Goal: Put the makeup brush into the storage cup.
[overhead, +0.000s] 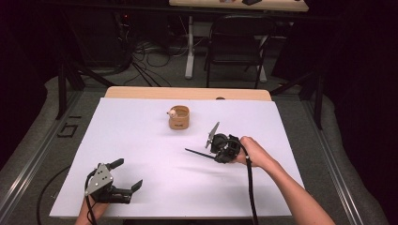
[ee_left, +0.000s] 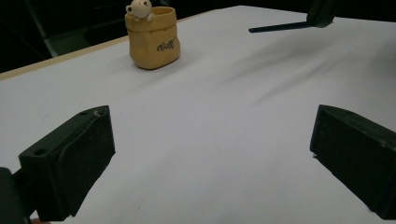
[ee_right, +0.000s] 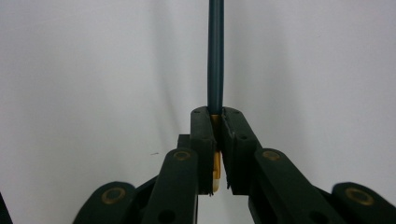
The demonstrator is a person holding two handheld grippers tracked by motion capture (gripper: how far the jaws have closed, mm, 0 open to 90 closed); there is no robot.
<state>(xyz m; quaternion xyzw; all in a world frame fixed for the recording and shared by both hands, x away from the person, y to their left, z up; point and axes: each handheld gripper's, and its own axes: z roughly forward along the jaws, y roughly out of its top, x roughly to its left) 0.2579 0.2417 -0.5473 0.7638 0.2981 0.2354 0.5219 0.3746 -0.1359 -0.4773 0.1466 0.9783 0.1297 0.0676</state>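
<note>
**White tabletop, dark room: one pot, one rod, two grippers**

Where the white tabletop [overhead: 155,159] ends, a wooden edge shows, then grey floor, a black folding chair [overhead: 237,44] and loose cables in a dark room. One small tan pot [overhead: 179,117] with a pale figure at its rim stands toward the far middle. Nearer than the pot and to its right, the right gripper [overhead: 212,154] is closed tight on one thin dark rod [overhead: 199,153], which points left. Well nearer than the pot, to its left, the left gripper [overhead: 127,173] is spread wide and holds nothing.
</note>
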